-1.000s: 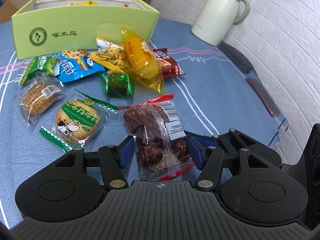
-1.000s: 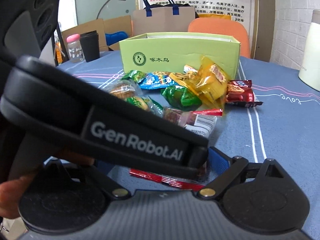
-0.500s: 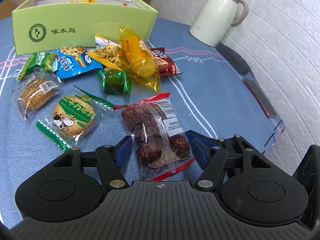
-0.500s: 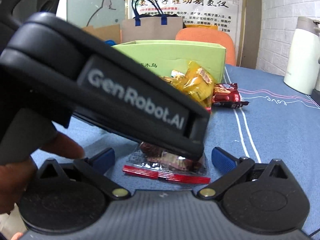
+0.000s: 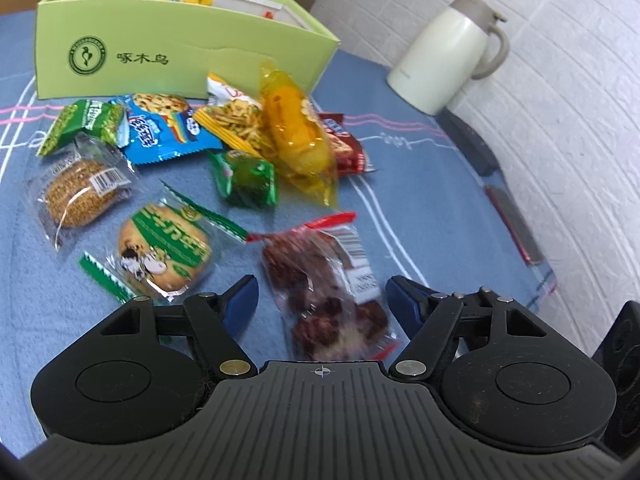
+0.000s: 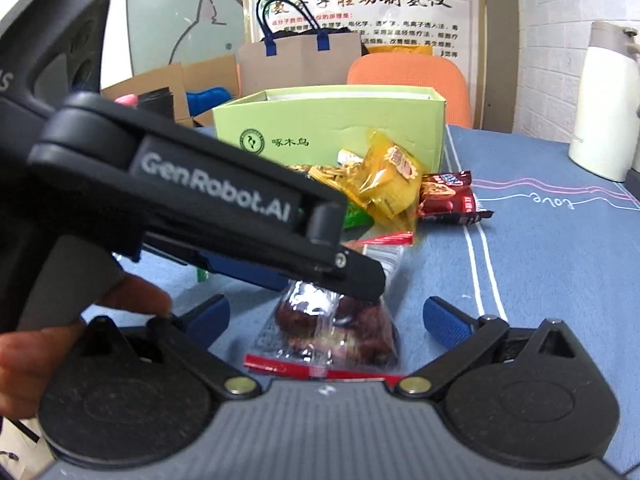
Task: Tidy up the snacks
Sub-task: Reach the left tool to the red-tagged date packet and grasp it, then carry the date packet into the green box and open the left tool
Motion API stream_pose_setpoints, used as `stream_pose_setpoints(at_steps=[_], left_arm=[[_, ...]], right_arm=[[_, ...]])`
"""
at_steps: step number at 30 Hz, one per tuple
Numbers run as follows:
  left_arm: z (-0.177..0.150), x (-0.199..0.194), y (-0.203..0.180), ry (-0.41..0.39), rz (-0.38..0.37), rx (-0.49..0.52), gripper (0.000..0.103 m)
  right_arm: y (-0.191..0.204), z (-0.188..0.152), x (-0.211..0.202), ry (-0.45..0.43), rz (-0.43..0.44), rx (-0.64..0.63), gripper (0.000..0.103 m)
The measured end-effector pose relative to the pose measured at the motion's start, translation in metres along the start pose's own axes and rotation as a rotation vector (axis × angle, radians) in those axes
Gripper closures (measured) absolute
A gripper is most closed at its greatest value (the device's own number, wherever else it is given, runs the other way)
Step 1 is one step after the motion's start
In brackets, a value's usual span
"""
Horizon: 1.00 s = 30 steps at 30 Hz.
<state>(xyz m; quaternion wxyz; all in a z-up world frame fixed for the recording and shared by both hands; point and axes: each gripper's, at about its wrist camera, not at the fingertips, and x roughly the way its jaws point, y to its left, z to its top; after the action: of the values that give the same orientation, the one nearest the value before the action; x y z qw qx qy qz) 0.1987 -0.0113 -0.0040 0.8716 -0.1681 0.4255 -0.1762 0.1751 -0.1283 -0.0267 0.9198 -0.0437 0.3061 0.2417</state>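
Observation:
A clear packet of dark red dates (image 5: 324, 292) lies on the blue tablecloth between the open fingers of my left gripper (image 5: 320, 300), untouched by the pads. It also shows in the right wrist view (image 6: 332, 332), between the open fingers of my right gripper (image 6: 326, 316), with the left gripper's body above it. Several more snack packets (image 5: 180, 152) lie in front of the open green box (image 5: 168, 52), which holds a few snacks.
A cream thermos jug (image 5: 444, 52) stands at the back right by the white brick wall. The table's right edge (image 5: 536, 256) is close. An orange chair (image 6: 408, 80), a paper bag and cardboard boxes stand behind the table.
My left gripper has opened wider and risen, letting the date packet lie free. My right gripper has moved in low behind the packet, with its fingers either side.

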Motion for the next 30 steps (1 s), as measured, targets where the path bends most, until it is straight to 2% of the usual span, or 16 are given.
stream_pose_setpoints(at_steps=[4, 5, 7, 8, 11, 15, 18, 24, 27, 30], left_arm=[[0.002, 0.006, -0.004, 0.0, -0.006, 0.024, 0.05], [0.001, 0.006, -0.006, -0.002, 0.0, 0.04, 0.056], [-0.002, 0.007, -0.008, 0.002, -0.006, 0.055, 0.062], [-0.004, 0.004, -0.008, 0.004, -0.001, 0.052, 0.066], [-0.002, -0.005, -0.01, 0.001, -0.046, 0.028, 0.069], [0.017, -0.012, -0.021, -0.02, -0.112, 0.02, 0.069], [0.049, -0.019, -0.03, -0.085, -0.131, 0.058, 0.068], [0.147, -0.014, -0.031, -0.219, -0.038, 0.112, 0.068], [0.194, 0.005, -0.017, -0.23, 0.011, 0.105, 0.068], [0.229, 0.034, 0.003, -0.207, 0.043, 0.077, 0.068]], right_arm=[[-0.003, 0.002, 0.015, 0.021, 0.013, -0.022, 0.003], [0.0, 0.002, 0.016, 0.025, 0.012, -0.043, 0.005], [0.007, 0.002, 0.008, 0.018, -0.01, -0.082, 0.025], [0.006, 0.003, 0.004, 0.011, -0.007, -0.076, 0.026], [-0.004, 0.01, -0.012, -0.017, 0.01, -0.038, 0.027], [-0.003, 0.026, -0.032, -0.071, -0.039, -0.064, 0.026], [-0.011, 0.062, -0.028, -0.136, -0.046, -0.105, 0.024], [-0.038, 0.154, 0.036, -0.213, 0.001, -0.166, 0.023], [-0.052, 0.19, 0.083, -0.197, 0.027, -0.174, 0.023], [-0.066, 0.209, 0.132, -0.165, 0.055, -0.154, 0.023]])
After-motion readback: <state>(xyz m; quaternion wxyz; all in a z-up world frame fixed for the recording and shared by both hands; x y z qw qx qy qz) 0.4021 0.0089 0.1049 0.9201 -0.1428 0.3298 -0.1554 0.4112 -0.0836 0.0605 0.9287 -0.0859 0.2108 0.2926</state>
